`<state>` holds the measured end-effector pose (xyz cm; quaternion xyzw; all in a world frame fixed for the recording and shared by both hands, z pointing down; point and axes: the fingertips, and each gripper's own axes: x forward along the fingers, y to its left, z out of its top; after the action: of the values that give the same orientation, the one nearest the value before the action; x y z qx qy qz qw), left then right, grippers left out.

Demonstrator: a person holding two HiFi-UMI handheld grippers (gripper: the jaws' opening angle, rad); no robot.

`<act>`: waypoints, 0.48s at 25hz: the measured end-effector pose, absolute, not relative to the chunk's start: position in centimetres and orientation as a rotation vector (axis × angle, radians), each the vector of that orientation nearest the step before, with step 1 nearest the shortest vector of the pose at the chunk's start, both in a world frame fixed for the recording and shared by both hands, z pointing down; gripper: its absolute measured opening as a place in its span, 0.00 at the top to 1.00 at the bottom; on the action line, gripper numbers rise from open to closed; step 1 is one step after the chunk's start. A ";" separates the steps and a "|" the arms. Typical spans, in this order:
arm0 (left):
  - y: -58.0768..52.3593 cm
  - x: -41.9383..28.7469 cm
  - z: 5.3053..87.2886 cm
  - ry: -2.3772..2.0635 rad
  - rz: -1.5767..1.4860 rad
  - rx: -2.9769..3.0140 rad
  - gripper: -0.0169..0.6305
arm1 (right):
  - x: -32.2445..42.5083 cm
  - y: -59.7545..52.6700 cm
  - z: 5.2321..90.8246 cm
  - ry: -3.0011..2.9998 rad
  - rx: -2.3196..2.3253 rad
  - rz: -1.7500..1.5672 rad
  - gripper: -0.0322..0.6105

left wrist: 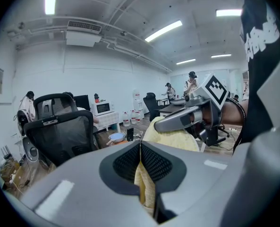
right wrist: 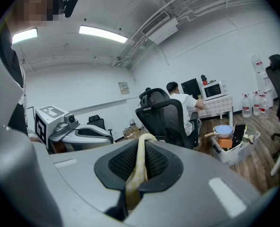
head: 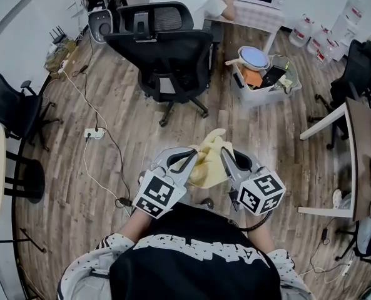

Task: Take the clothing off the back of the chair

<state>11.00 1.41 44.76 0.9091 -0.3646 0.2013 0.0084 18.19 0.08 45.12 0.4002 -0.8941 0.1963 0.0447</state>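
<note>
I had my left gripper [head: 190,154] and right gripper [head: 226,154] each clamped on the pale yellow garment [head: 209,161], the black office chair [head: 166,55] at twelve o'clock, the white lettering [head: 201,247] on my black shirt [head: 198,277] illegible.

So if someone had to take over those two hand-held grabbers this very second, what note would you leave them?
Left gripper: shut on the yellow garment.
Right gripper: shut on the same garment, beside the left one.
Where things are: the garment hangs bunched between the two grippers, close to the person's chest and above the wood floor. The black office chair stands apart in front, with nothing on its back.
Done: the garment is off the chair.
Left: probably only putting it down somewhere. The pictures don't show where, so keep both grips until that is decided.
</note>
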 end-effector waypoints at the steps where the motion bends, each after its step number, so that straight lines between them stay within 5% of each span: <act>1: 1.4 10.9 44.7 -1.142 0.628 2.839 0.97 | 18.1 0.0 45.1 -2.733 1.221 0.597 0.90; 12: 1.5 11.4 44.8 -1.133 0.641 2.842 0.97 | 18.2 0.3 45.1 -2.744 1.196 0.588 0.90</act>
<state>11.42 1.55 44.82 0.9091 -0.3625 0.2049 0.0077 18.23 0.30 45.07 0.3917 -0.8986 0.1925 0.0457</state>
